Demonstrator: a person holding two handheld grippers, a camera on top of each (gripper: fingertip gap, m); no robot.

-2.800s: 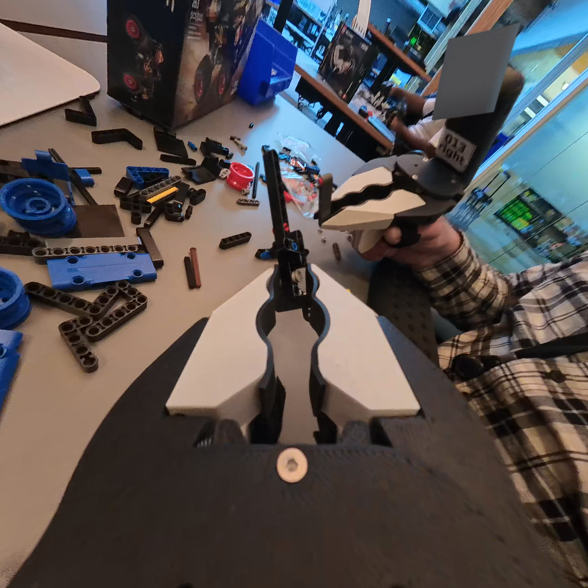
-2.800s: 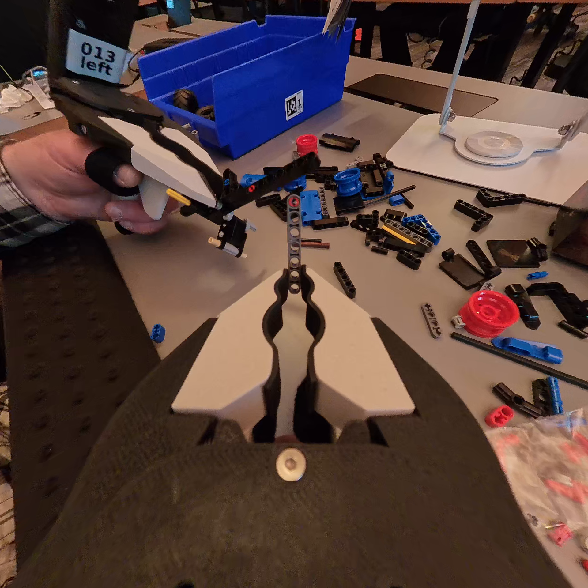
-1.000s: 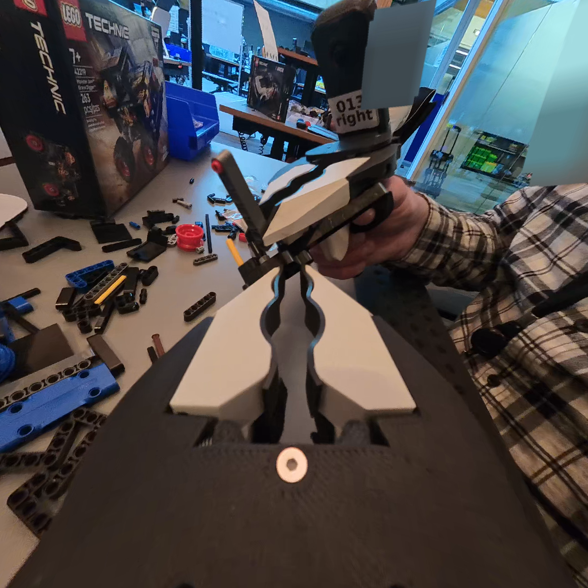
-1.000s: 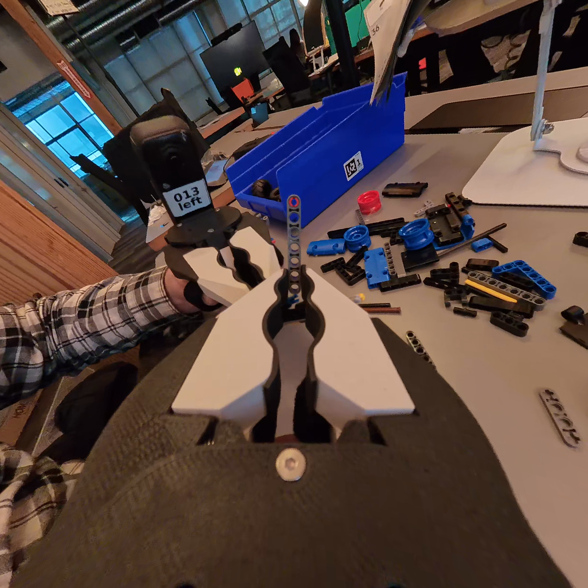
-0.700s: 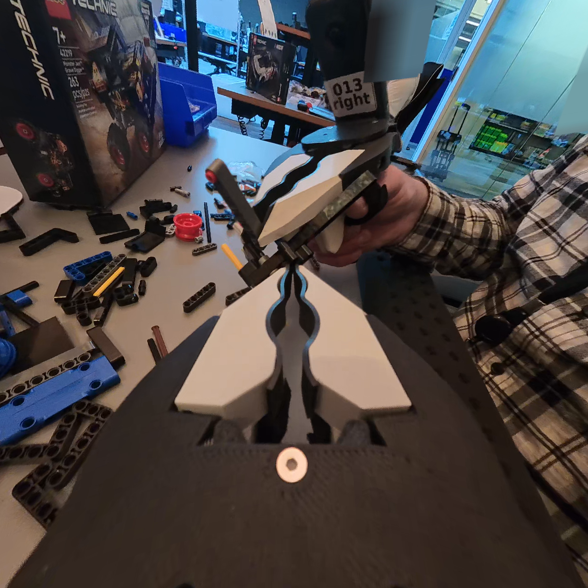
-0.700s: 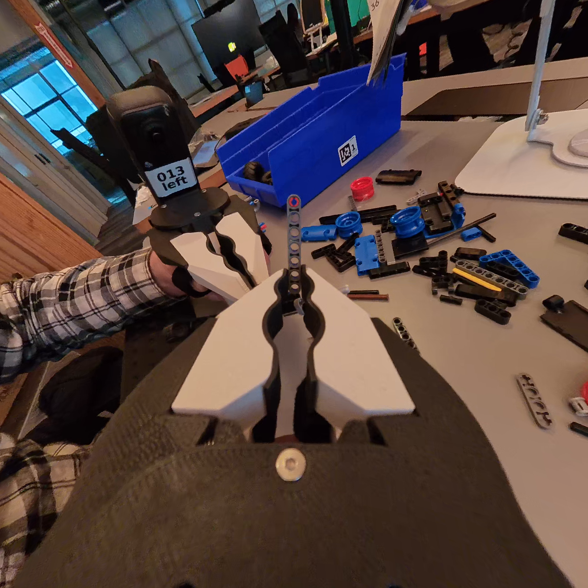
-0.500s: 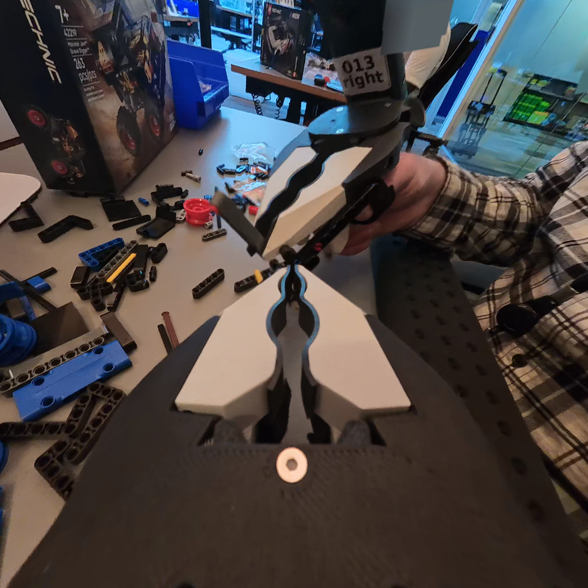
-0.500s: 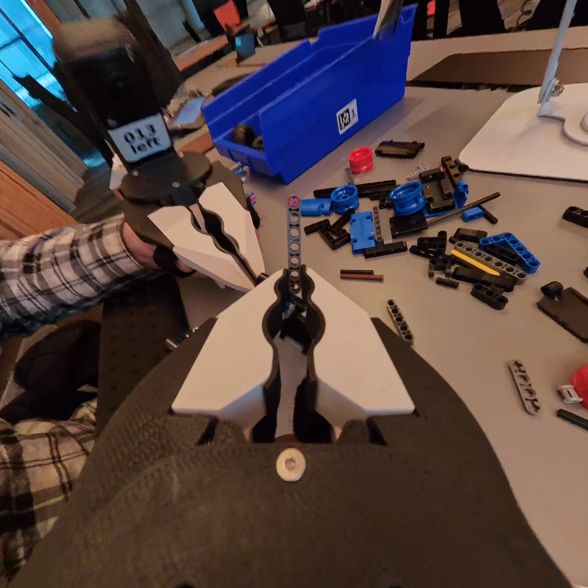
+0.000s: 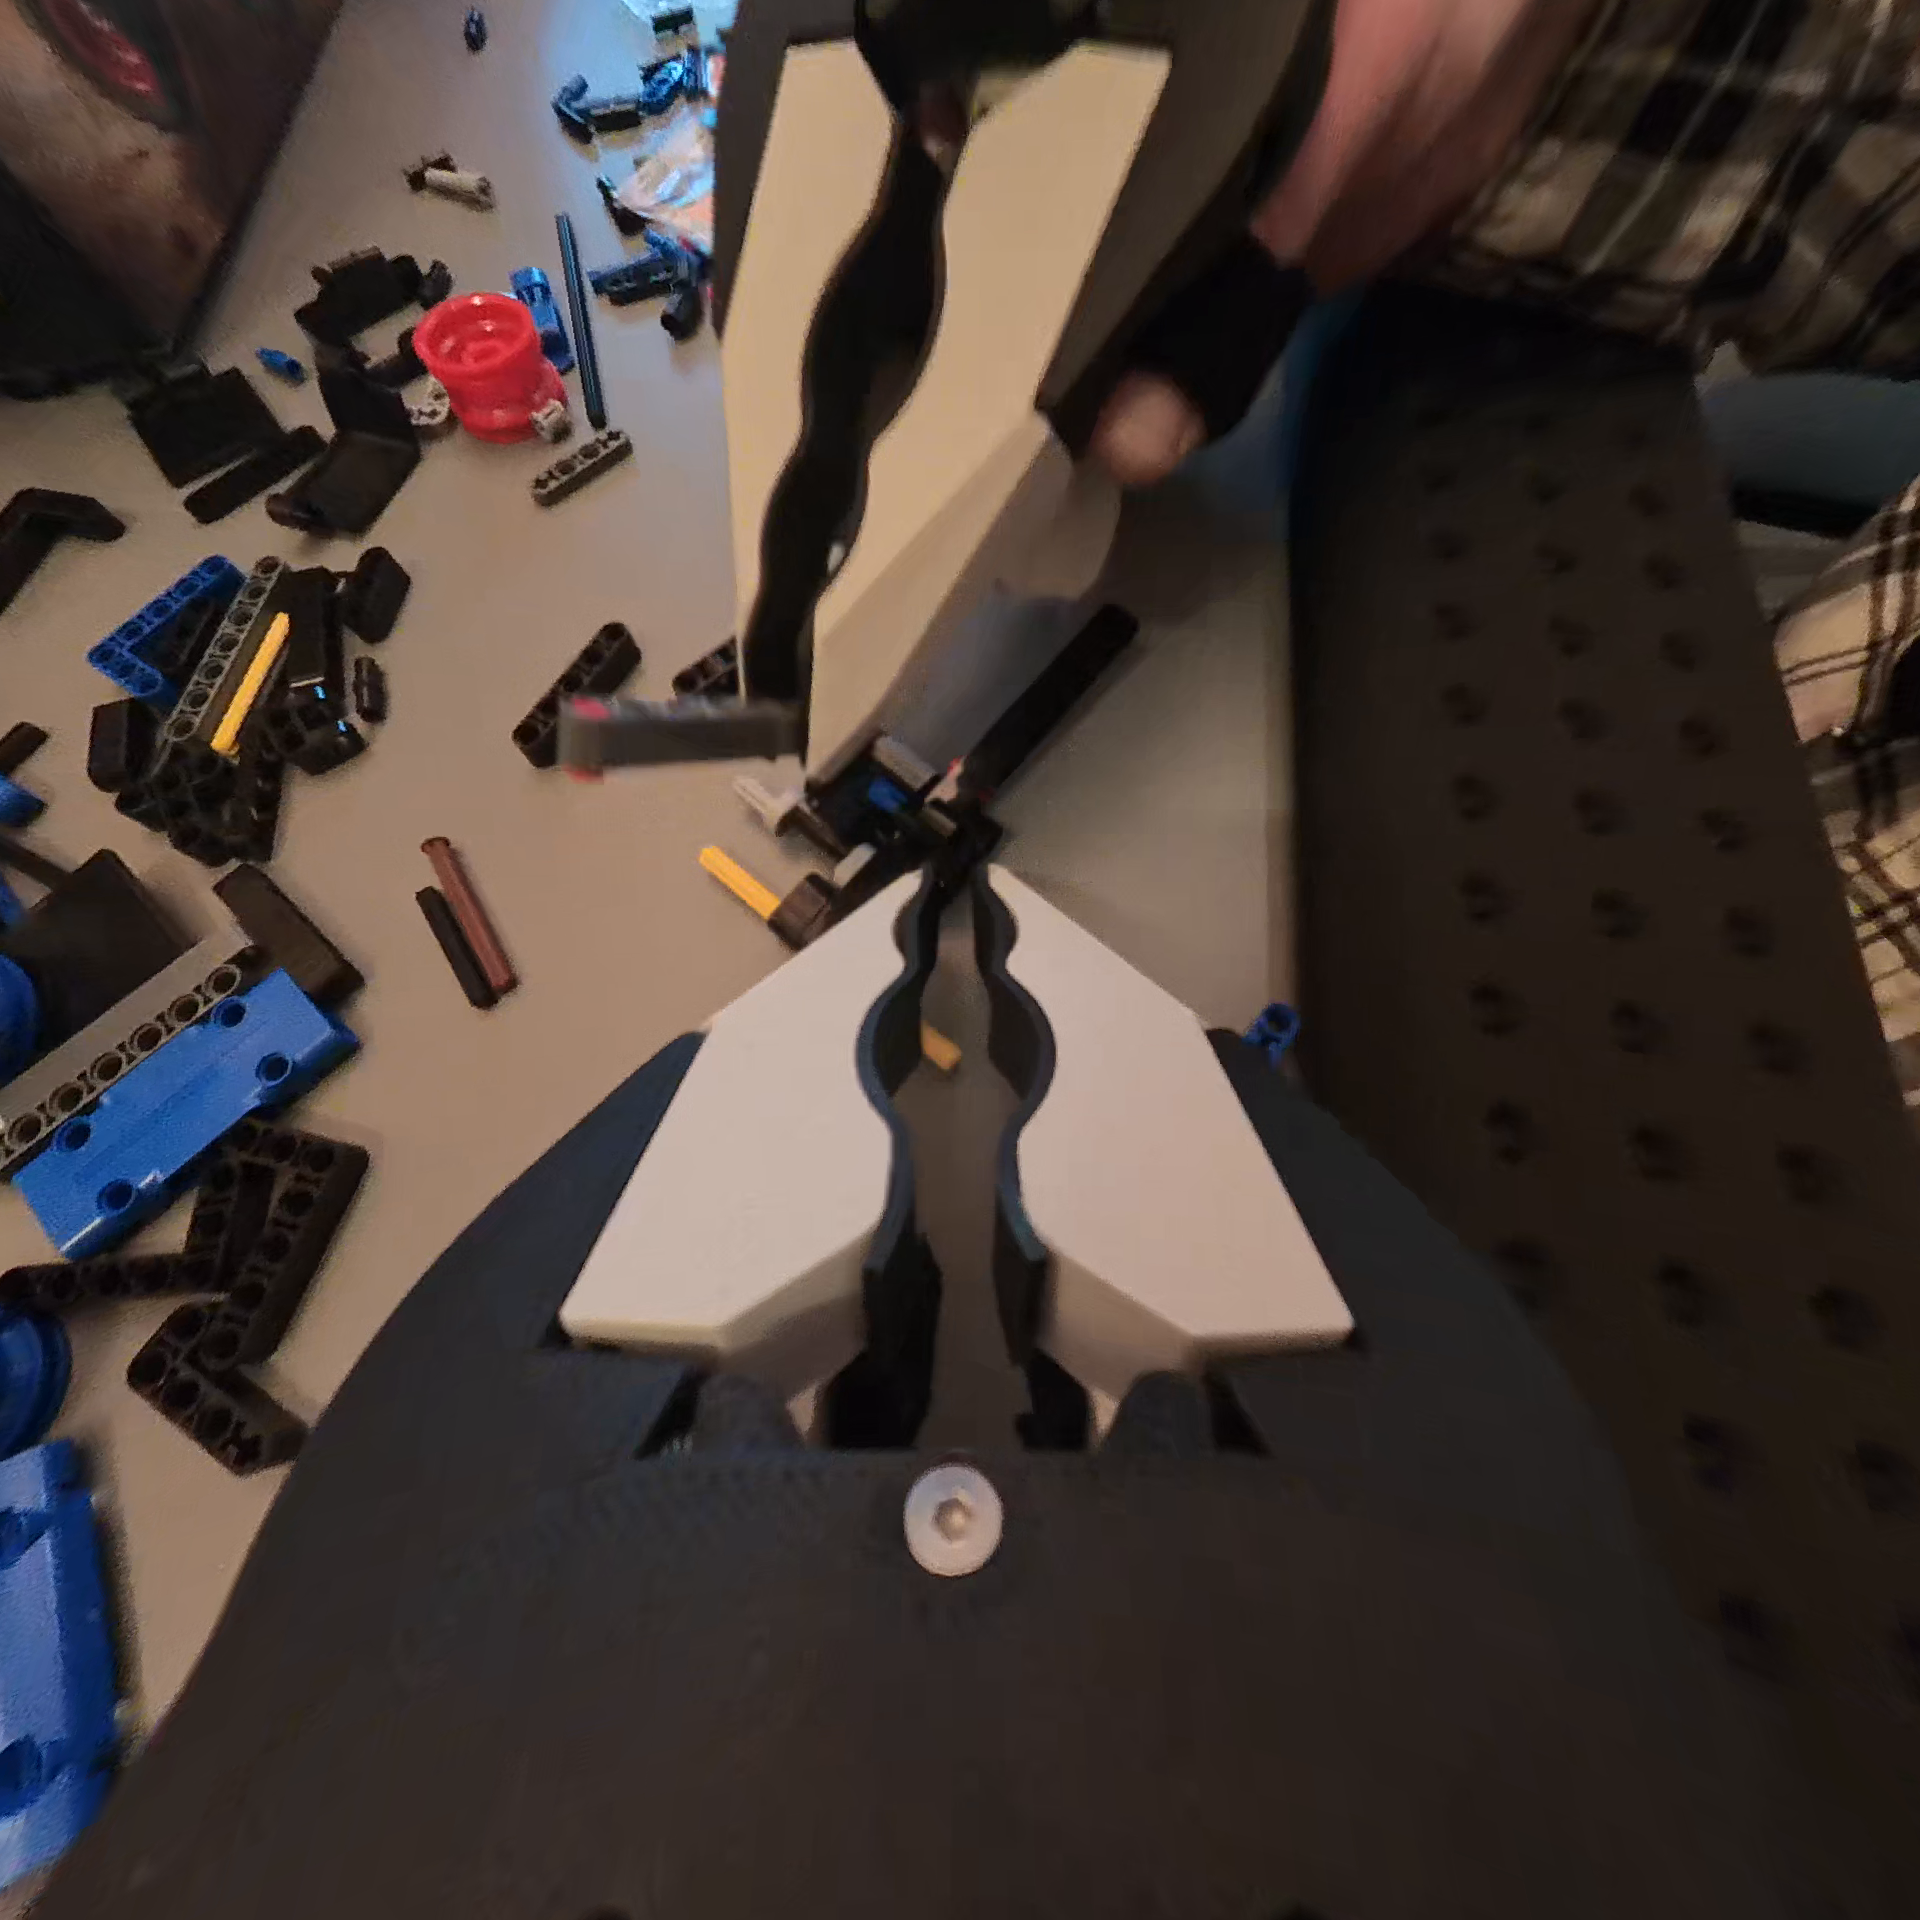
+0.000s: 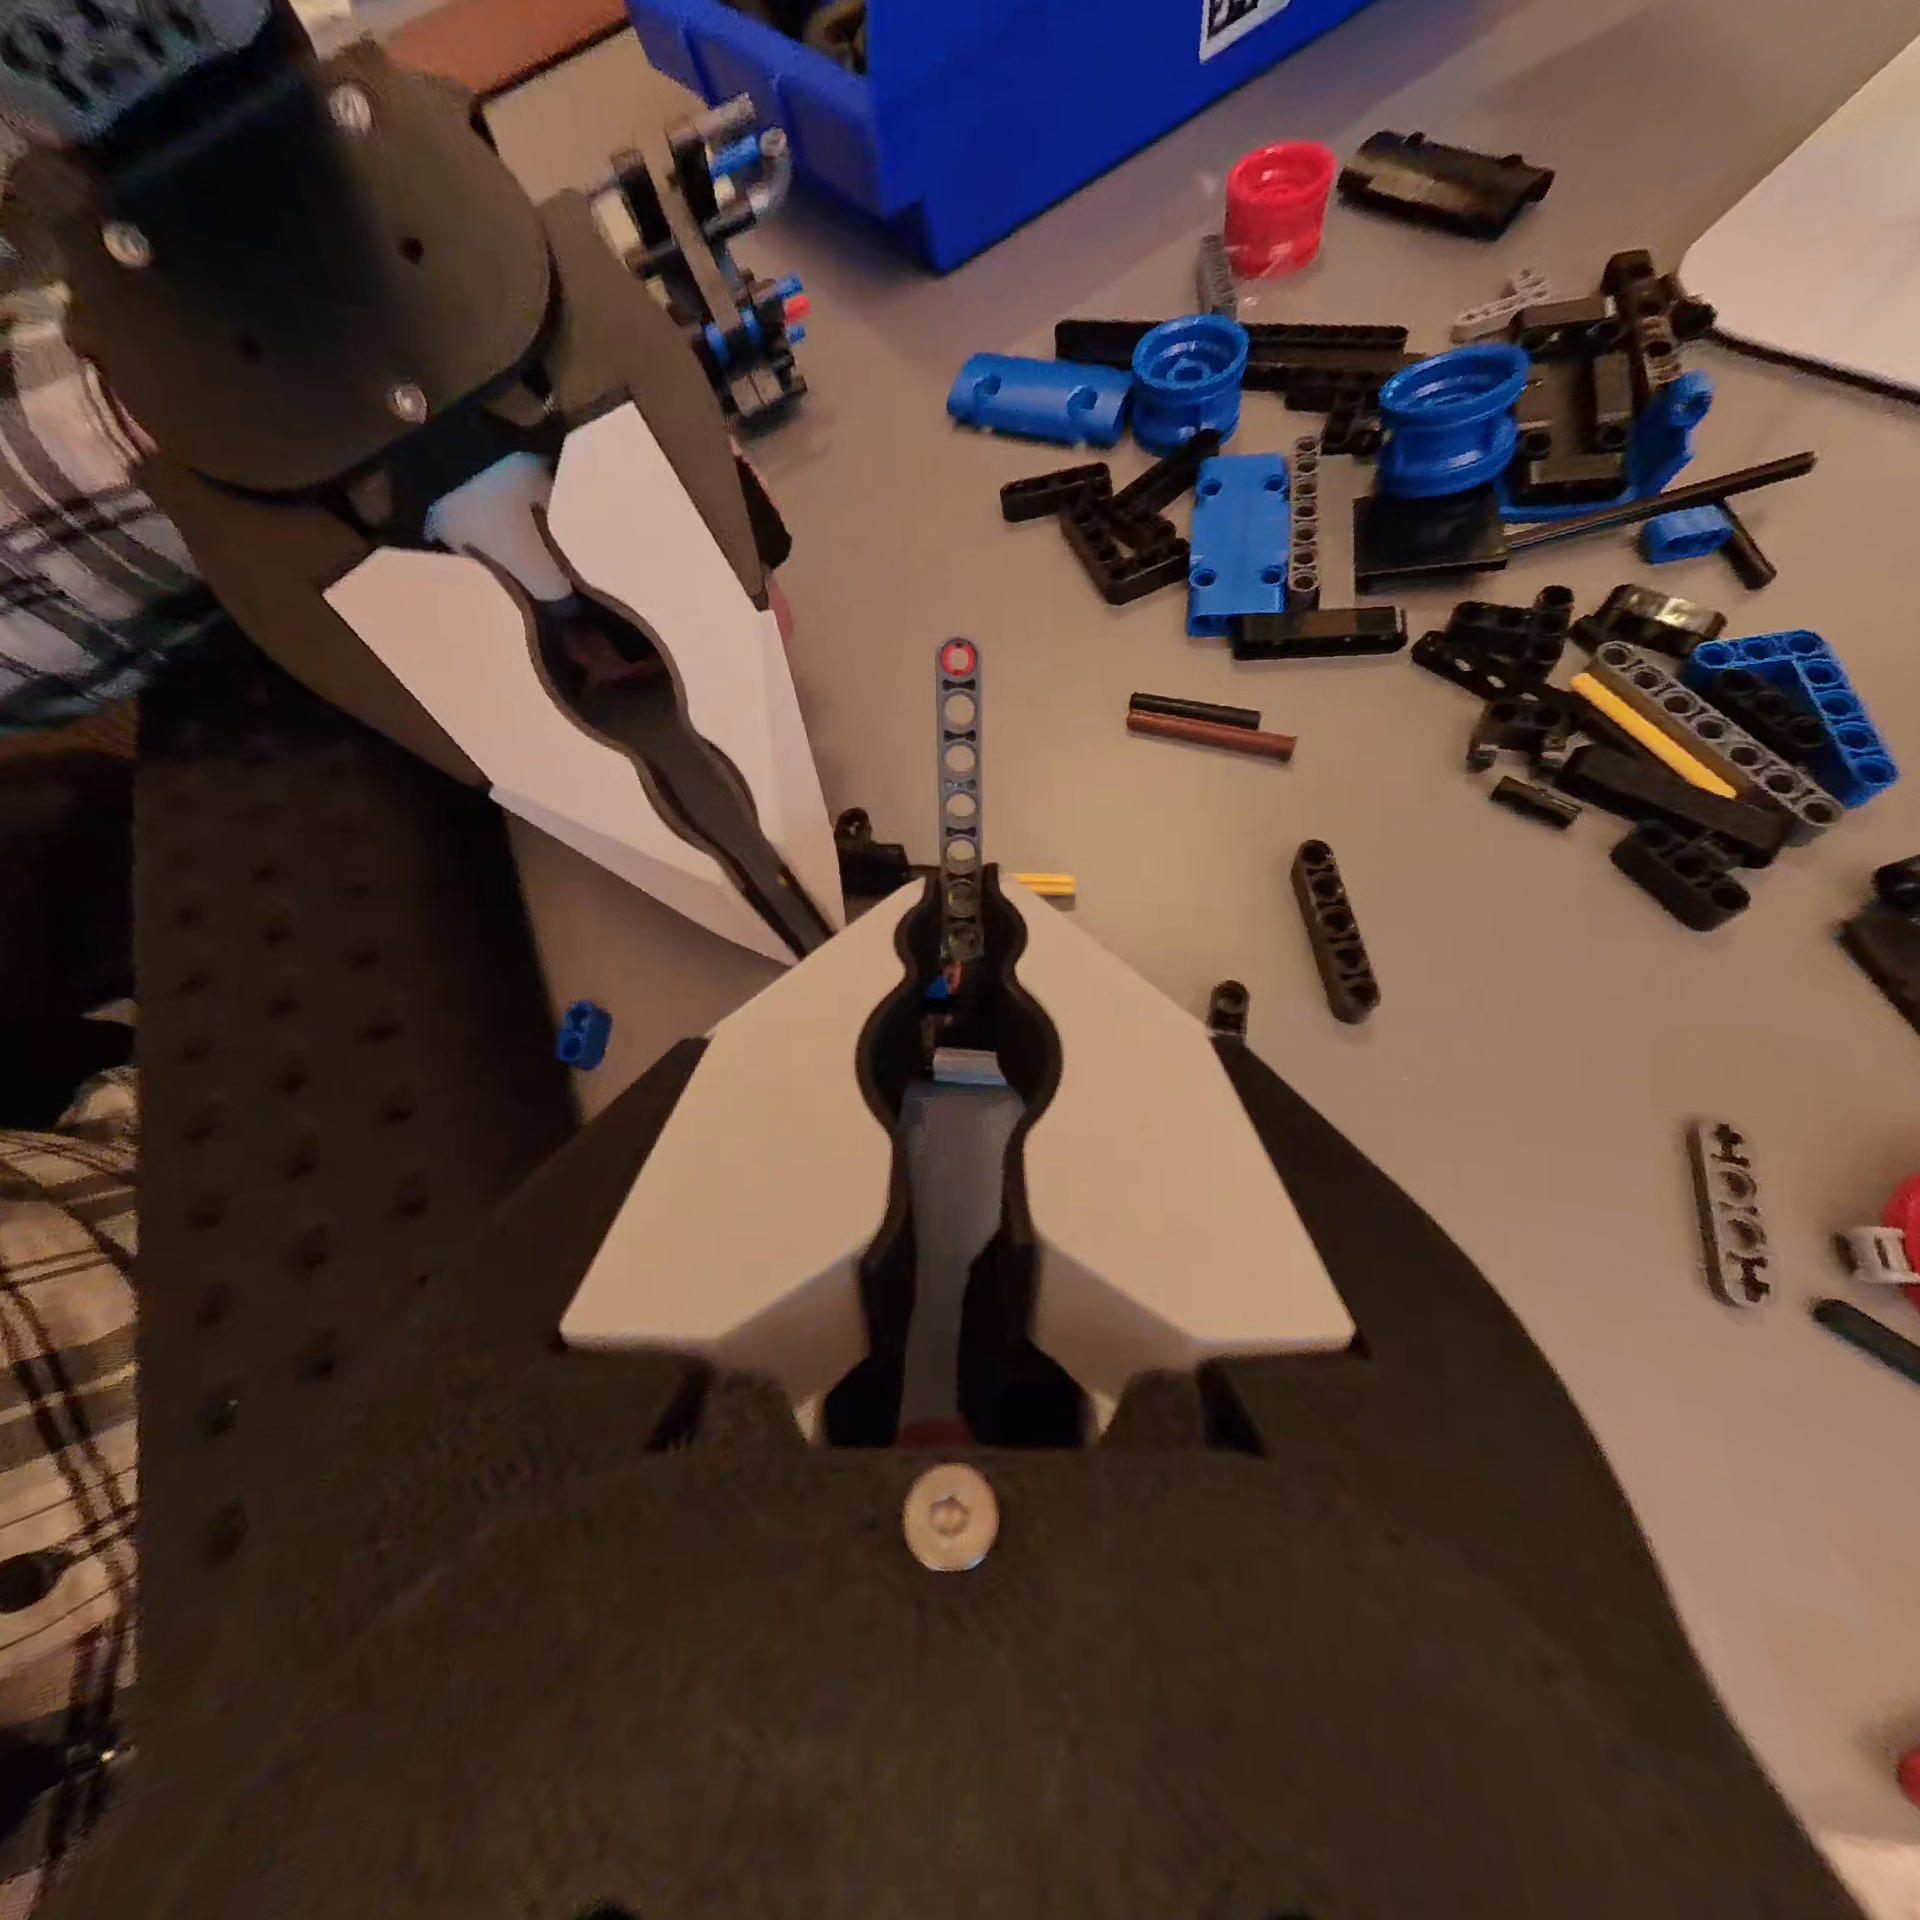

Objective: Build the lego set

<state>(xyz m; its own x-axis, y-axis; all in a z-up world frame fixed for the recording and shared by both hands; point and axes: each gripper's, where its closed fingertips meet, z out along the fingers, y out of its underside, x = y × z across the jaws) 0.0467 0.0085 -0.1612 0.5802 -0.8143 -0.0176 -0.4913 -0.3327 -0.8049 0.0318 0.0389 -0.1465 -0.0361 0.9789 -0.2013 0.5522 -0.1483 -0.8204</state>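
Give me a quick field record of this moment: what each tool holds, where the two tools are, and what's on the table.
left tool: shut on black subassembly
right tool: shut on grey beam
tools: tips close together, low over grey table
loose parts: red wheel hub, blue wheel hubs, black beams, yellow axle
background: blue bin

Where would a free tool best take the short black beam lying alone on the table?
Grip the short black beam across its middle, on the two long narrow sides, coming straight down from above. It lies flat with its holes up, apart from other parts, so both flanks are exposed; the rounded ends would likely slip.
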